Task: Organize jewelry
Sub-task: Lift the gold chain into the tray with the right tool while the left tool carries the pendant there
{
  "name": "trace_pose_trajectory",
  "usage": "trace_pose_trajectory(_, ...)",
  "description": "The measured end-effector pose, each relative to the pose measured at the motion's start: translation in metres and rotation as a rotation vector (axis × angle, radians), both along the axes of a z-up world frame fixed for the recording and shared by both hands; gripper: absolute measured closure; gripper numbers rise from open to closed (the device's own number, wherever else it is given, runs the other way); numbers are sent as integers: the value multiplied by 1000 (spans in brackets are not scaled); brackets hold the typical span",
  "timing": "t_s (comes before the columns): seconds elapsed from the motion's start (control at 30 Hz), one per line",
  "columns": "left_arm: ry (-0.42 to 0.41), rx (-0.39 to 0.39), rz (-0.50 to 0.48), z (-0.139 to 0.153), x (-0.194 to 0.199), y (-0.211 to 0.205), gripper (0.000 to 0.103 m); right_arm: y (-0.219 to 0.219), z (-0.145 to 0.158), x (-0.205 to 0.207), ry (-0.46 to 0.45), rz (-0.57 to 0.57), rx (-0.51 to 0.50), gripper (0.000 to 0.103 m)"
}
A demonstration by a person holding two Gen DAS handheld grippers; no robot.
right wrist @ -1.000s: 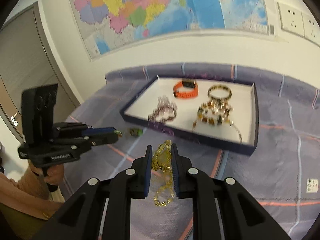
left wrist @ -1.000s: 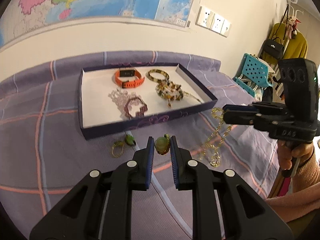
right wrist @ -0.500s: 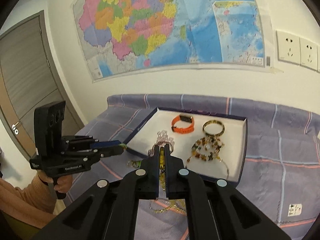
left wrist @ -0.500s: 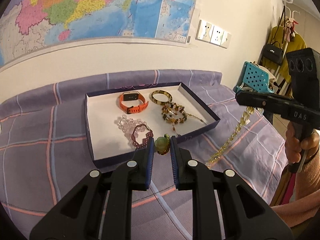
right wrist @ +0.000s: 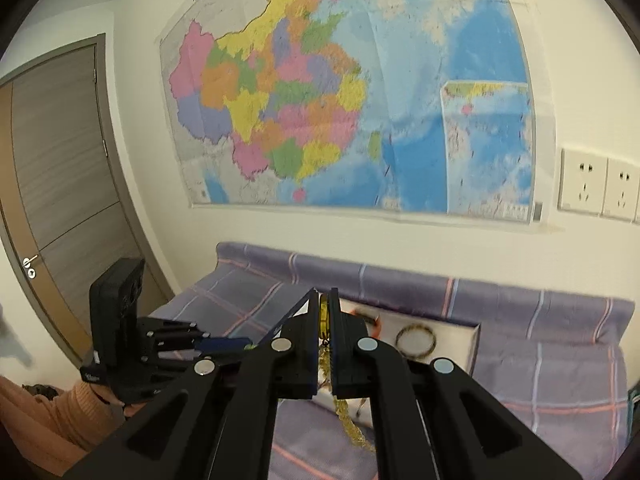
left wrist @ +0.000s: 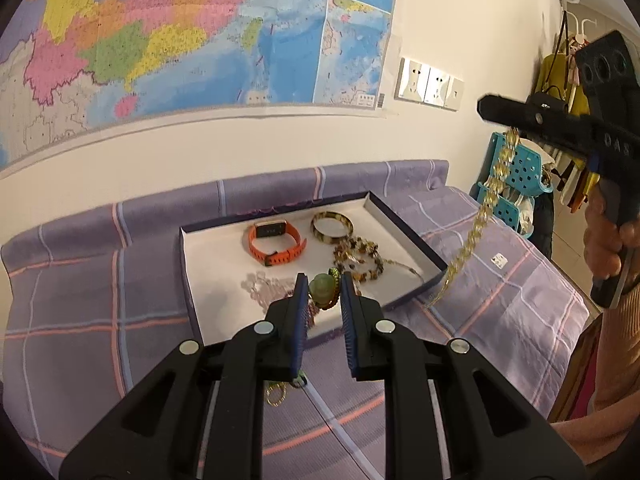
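Both wrist views above tray [left wrist: 404, 220] (shared), facing wall map [right wrist: 360, 100]

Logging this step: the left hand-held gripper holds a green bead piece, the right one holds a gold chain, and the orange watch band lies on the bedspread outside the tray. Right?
Not quite. The orange watch band lies inside the tray, as the left wrist view shows. The rest holds: the left hand-held gripper holds the green bead piece, and the right hand-held gripper holds the gold chain.
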State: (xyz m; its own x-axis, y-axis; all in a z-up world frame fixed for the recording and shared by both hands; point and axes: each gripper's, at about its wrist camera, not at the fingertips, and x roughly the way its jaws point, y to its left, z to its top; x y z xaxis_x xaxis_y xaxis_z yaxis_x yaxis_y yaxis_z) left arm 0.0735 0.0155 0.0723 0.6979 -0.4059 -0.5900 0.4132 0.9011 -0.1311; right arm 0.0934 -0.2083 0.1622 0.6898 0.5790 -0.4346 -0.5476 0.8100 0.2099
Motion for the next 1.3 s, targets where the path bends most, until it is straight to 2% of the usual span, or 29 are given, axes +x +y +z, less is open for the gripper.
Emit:
trace_pose_trajectory(0.17, -1, 8, 8, 2, 12, 0, 86, -3, 4, 23, 2, -23, 12, 100)
trace_pose_trajectory(0.43, 17, 35, 15, -5, 37, -6, 86, 6, -7, 52, 31, -20, 15, 100)
trace_pose_trajectory(1.0, 140, 88, 34, -55, 82, -22, 86, 17, -67, 89, 165, -17, -9, 100)
trace_pose_trajectory(1.3, 186, 117, 57, -72, 103, -31, 86, 17, -97, 107, 235, -34, -9, 100)
